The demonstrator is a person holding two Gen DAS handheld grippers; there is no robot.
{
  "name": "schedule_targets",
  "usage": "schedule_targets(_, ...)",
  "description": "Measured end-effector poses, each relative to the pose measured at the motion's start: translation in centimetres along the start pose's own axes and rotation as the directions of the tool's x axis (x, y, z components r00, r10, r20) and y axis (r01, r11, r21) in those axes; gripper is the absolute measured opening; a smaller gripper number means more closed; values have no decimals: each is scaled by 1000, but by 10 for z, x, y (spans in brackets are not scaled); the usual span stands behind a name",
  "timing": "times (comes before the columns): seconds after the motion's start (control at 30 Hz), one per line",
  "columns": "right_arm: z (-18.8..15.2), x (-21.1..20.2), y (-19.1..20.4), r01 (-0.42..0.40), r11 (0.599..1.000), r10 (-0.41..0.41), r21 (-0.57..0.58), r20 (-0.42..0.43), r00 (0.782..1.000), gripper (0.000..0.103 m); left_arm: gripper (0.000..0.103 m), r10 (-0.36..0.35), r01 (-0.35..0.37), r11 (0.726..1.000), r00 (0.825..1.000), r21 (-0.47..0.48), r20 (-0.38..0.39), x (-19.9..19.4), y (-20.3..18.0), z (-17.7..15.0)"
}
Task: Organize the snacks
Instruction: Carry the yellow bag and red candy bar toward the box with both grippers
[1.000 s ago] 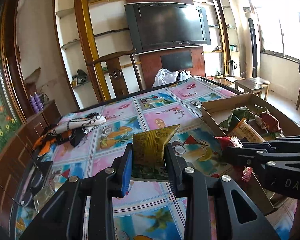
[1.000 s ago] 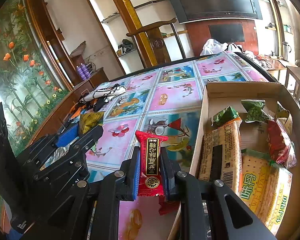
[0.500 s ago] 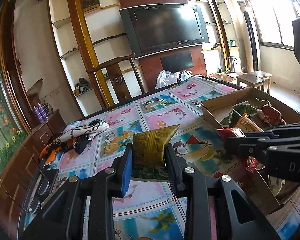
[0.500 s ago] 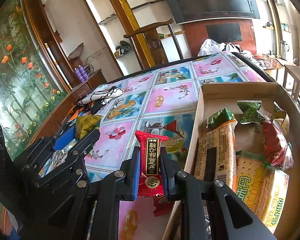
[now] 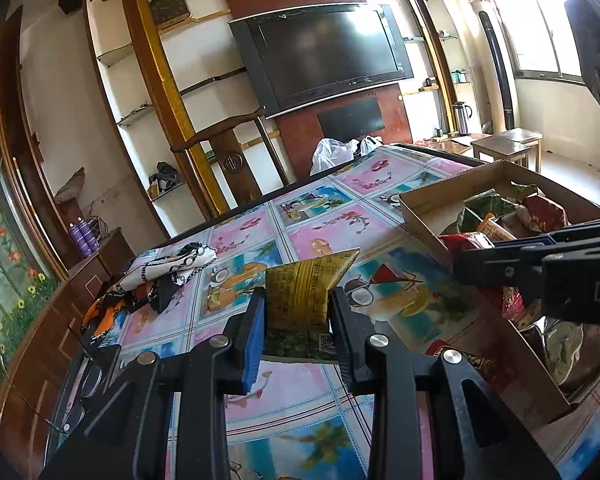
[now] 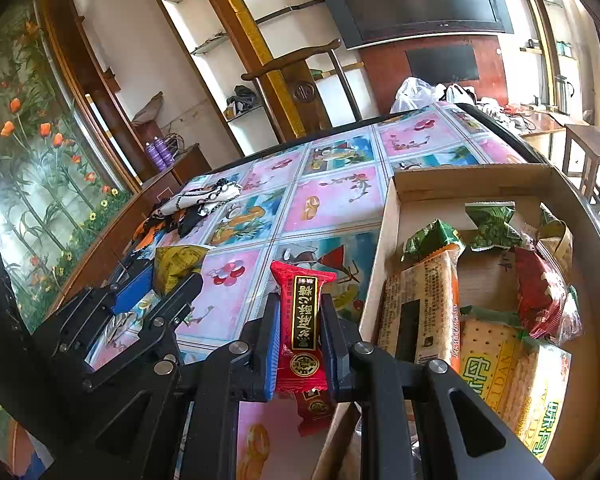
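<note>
My left gripper is shut on a yellow-green snack packet and holds it above the table, left of the cardboard box. My right gripper is shut on a red snack bar, held upright just left of the box wall. A second red bar lies under it on the table. The box holds biscuit packs, green packets and a red packet. The left gripper also shows in the right wrist view, and the right gripper in the left wrist view.
A patterned cloth and dark items lie at the table's far left. Glasses sit by the left edge. A wooden chair stands behind the table. White plastic bags rest at the far end.
Both grippers have risen and tilted a little, each still holding its snack. The view has lifted to show more of the room.
</note>
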State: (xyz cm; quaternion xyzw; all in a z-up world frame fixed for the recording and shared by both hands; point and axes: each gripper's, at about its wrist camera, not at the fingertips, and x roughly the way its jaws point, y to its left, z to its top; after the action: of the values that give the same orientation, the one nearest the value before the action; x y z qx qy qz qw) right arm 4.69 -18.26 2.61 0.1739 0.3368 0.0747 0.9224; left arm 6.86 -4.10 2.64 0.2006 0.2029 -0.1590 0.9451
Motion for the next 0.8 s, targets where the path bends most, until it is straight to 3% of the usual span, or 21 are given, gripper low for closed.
schedule_targets(0.8, 7, -13, -13, 15, 998, -17, 53, 36, 999, 20, 30, -28, 27, 999, 999, -39, -24, 8, 7, -4)
